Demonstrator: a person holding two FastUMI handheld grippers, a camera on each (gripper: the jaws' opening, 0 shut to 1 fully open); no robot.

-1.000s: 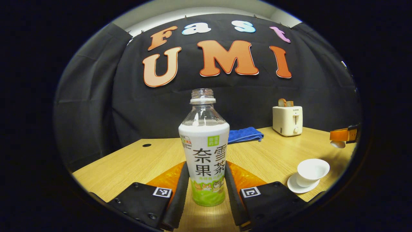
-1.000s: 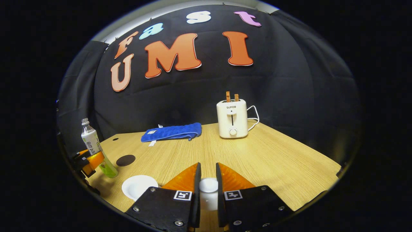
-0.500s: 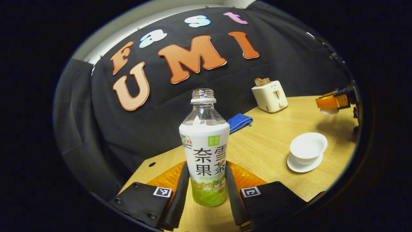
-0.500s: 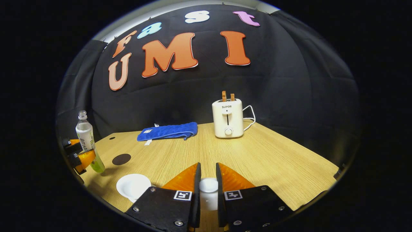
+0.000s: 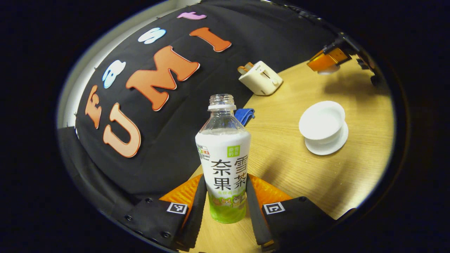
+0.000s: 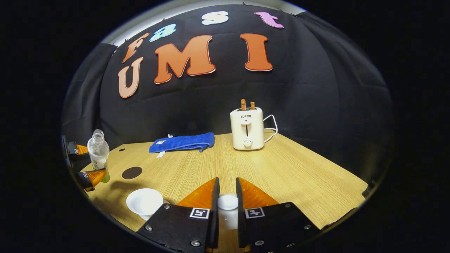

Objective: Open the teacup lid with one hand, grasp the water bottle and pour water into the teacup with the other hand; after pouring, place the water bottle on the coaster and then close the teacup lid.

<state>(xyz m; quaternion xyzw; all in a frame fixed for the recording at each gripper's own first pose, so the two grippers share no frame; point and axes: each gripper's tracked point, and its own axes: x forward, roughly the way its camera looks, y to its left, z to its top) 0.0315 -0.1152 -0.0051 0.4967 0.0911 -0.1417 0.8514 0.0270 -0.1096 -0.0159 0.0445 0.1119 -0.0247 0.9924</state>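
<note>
Water bottle (image 5: 223,165) uncapped, tilted, white-labelled

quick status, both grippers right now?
Left gripper: closed on the water bottle, lifted and tilted.
Right gripper: closed on the teacup lid, held off the open teacup.

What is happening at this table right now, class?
A person works two handheld grippers. The left gripper grips an uncapped water bottle, tilted toward the open teacup on its saucer; no water is pouring yet. The right gripper holds the teacup lid off to the side. The dark coaster waits on the table.
</note>
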